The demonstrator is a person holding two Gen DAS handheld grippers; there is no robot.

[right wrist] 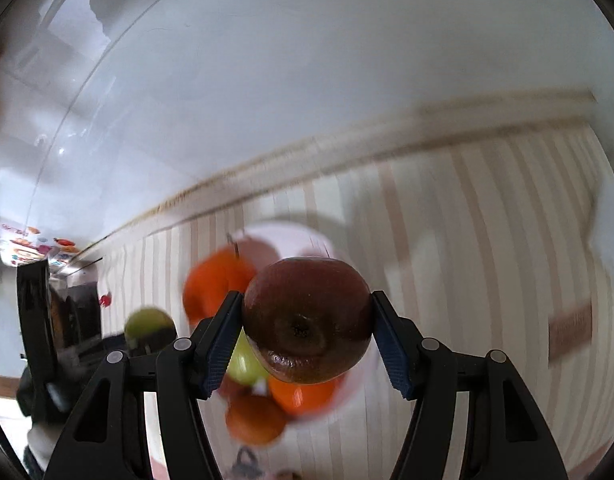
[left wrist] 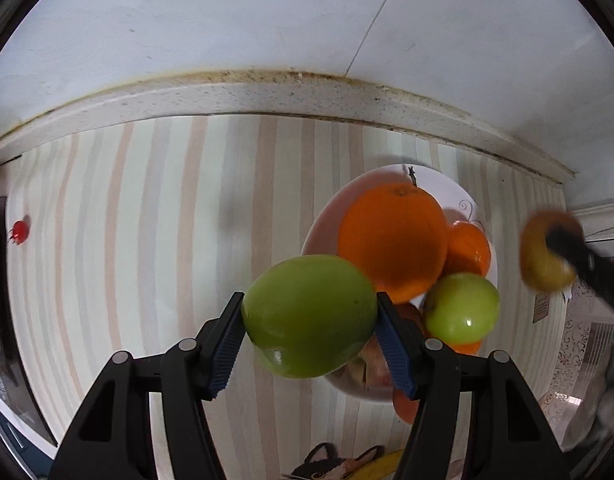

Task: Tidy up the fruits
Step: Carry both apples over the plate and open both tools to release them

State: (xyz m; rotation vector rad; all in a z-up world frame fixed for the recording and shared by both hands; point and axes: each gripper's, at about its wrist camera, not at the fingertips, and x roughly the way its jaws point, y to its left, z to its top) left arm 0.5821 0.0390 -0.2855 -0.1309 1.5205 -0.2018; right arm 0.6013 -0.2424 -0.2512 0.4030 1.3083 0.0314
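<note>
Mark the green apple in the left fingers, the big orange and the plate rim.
green apple (left wrist: 307,312), left wrist view, front skin
big orange (left wrist: 391,240), left wrist view, middle
plate (left wrist: 327,216), left wrist view, left rim

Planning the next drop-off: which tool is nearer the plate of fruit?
Left, probably. The left tool with its green apple overlaps the plate rim; the right tool, holding a reddish apple, hangs beside it.

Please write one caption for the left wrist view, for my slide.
Left gripper holds a green apple above a fruit plate on a striped cloth.
</note>
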